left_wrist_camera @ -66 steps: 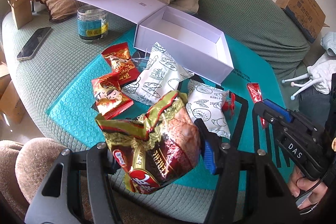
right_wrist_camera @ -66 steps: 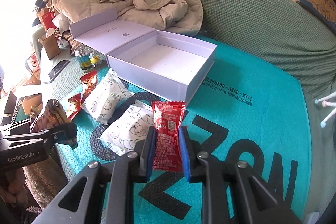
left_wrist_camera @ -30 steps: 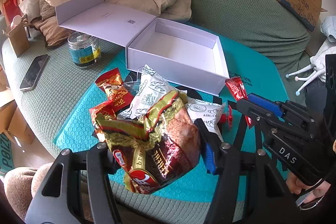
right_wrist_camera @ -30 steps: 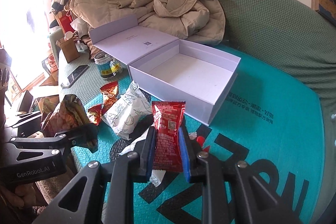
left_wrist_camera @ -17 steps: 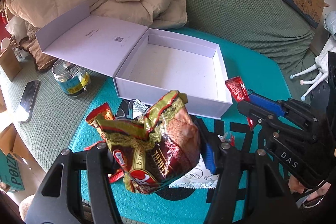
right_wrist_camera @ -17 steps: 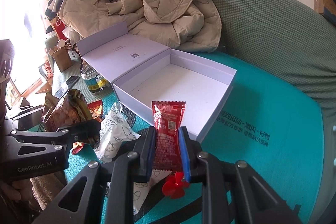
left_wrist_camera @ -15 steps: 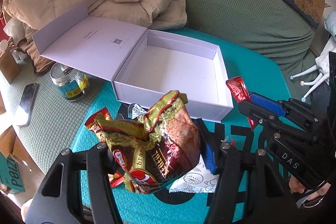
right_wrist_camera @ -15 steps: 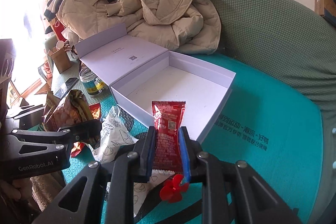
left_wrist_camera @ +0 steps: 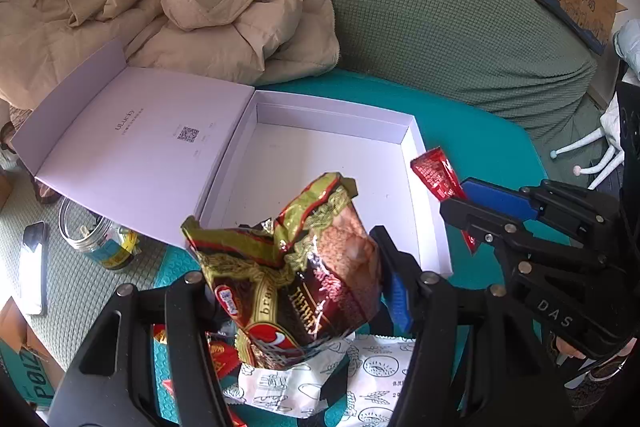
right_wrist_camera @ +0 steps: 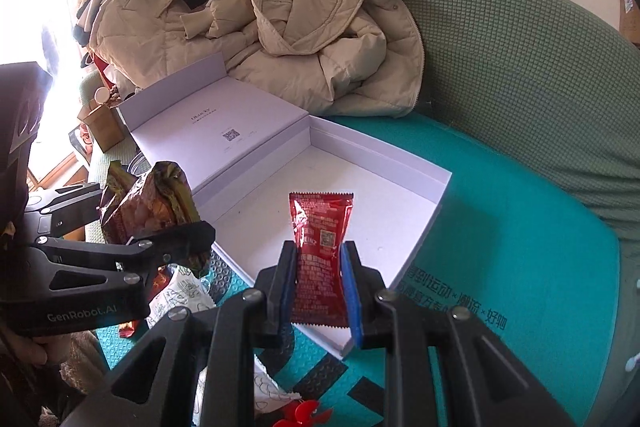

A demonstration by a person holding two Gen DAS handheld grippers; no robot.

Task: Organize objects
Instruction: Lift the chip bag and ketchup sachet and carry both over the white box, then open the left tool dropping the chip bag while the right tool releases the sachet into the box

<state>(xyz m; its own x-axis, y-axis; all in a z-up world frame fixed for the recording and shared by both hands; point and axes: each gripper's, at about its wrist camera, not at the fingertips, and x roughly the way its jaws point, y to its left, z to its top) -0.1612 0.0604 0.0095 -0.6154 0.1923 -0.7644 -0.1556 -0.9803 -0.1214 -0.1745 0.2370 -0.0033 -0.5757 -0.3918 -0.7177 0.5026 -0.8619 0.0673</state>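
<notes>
An open white box (left_wrist_camera: pixel 320 163) (right_wrist_camera: pixel 340 183) lies on a teal mat, its lid (left_wrist_camera: pixel 132 131) folded back to the left, its inside bare. My left gripper (left_wrist_camera: pixel 296 287) is shut on a crinkled gold-and-brown snack bag (left_wrist_camera: pixel 304 275) held above the box's near wall; it shows in the right wrist view (right_wrist_camera: pixel 148 207) too. My right gripper (right_wrist_camera: pixel 320 267) is shut on a small red sauce packet (right_wrist_camera: pixel 320 247) held over the box's near right corner; the packet shows in the left wrist view (left_wrist_camera: pixel 436 175).
White bread-print packets (left_wrist_camera: pixel 360 379) and red packets (left_wrist_camera: pixel 220 355) lie on the teal mat (right_wrist_camera: pixel 500 227) below my grippers. A glass jar (left_wrist_camera: pixel 96 239) and a phone (left_wrist_camera: pixel 34 267) sit left of the box. Beige jackets (right_wrist_camera: pixel 280 39) pile behind it on the green sofa (left_wrist_camera: pixel 440 27).
Both grippers have moved forward and up, from over the loose packets to over the box's near edge, each still holding its packet.
</notes>
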